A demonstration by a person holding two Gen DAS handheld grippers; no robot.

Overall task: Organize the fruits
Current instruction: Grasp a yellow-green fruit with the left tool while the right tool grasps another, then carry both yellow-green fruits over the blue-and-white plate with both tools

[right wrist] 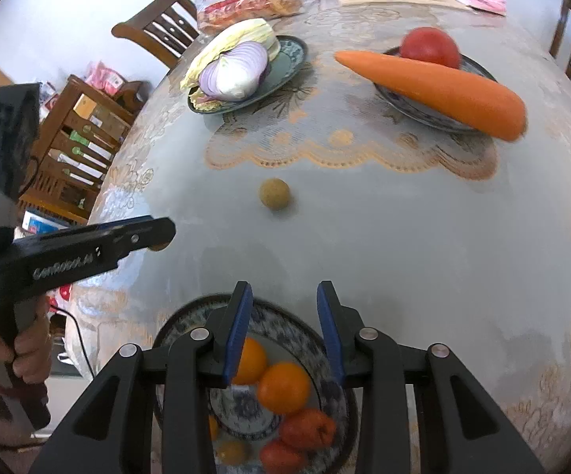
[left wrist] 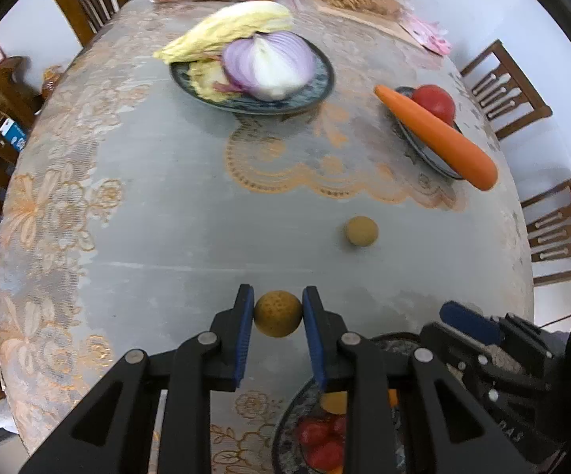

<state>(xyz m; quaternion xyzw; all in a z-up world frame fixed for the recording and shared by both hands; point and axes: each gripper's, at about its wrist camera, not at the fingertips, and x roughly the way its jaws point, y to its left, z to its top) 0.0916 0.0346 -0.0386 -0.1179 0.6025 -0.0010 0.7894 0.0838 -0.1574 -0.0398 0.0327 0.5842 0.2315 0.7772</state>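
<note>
The left gripper [left wrist: 278, 313] is clamped on a small tan fruit [left wrist: 278, 313], its blue pads [left wrist: 248, 318] pressing both sides, held level above the table [left wrist: 159, 213] just beside the fruit bowl [right wrist: 190, 316]. A second tan fruit [left wrist: 361, 231] lies loose on the cloth, nearer the plate with the carrot [left wrist: 435, 134] and tomato [left wrist: 434, 102]. The right gripper [right wrist: 284, 316] points forward over the bowl's oranges [right wrist: 283, 387] and red fruits [right wrist: 307, 428], its fingers apart with nothing between them.
</note>
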